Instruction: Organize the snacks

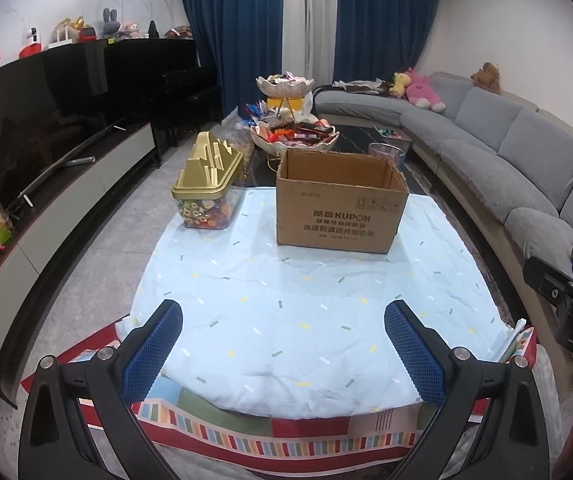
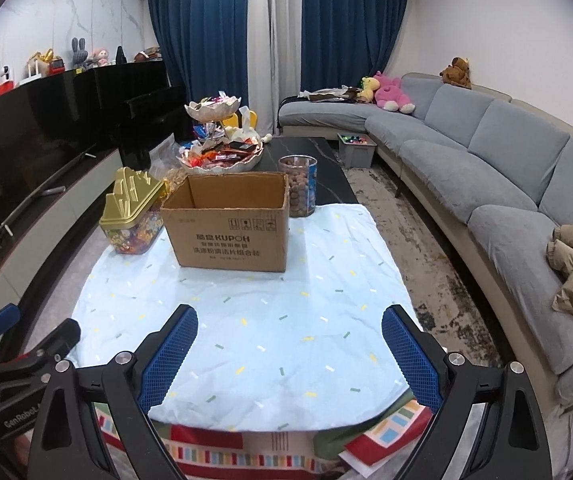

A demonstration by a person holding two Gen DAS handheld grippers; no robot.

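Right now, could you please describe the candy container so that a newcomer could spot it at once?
Find the open cardboard box on the pale blue cloth. Immediately to its left stands the clear candy container full of colourful wrapped sweets. Only it has a stepped gold lid.

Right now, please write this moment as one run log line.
left gripper: open, empty | right gripper: open, empty | cardboard box: open, on blue cloth | gold-lidded candy jar: untouched

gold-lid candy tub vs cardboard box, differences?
The candy tub is closed under a gold lid; the cardboard box is open-topped. The tub has clear walls showing wrapped sweets; the box is opaque brown with printed text. The tub looks smaller than the box. Both sit upright on the light blue cloth.
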